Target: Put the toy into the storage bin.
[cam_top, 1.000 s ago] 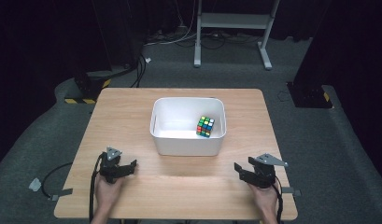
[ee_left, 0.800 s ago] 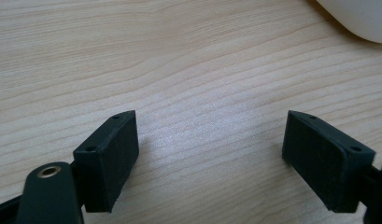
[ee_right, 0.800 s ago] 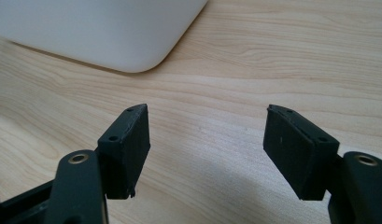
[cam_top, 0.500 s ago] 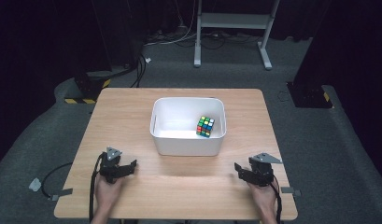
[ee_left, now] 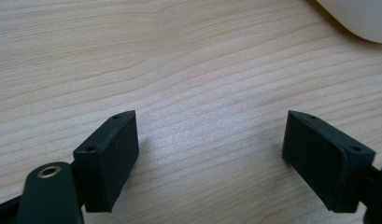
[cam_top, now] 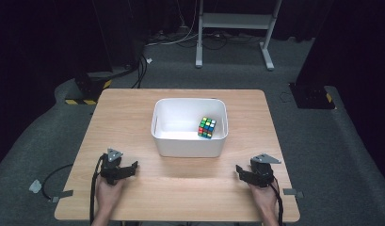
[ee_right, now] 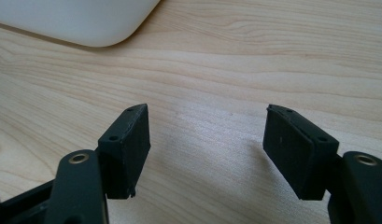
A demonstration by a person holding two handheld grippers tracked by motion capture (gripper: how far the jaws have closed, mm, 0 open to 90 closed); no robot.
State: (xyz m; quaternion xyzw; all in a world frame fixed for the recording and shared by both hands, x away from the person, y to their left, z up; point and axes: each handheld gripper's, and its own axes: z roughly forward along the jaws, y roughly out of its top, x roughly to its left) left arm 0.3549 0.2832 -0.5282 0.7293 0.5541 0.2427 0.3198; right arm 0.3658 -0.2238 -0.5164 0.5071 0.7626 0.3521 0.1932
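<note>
Resting low on the counter (cam_top: 133, 113), the left hand-held gripper (cam_top: 126, 170) and right hand-held gripper (cam_top: 242, 172) flank the white bin (cam_top: 189, 146); ahead of them, inside it, sits the colour cube (cam_top: 206, 127), probably the thing to fetch. Left gripper view: jaws gape wide over bare wood, empty. Right gripper view: likewise parted, holding nothing.

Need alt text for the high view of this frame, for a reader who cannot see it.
A white tub holding a colourful puzzle cube sits mid-table on light wood. Nearer the camera, a person's hands rest the left gripper and right gripper on the table, jaws apart and empty.
</note>
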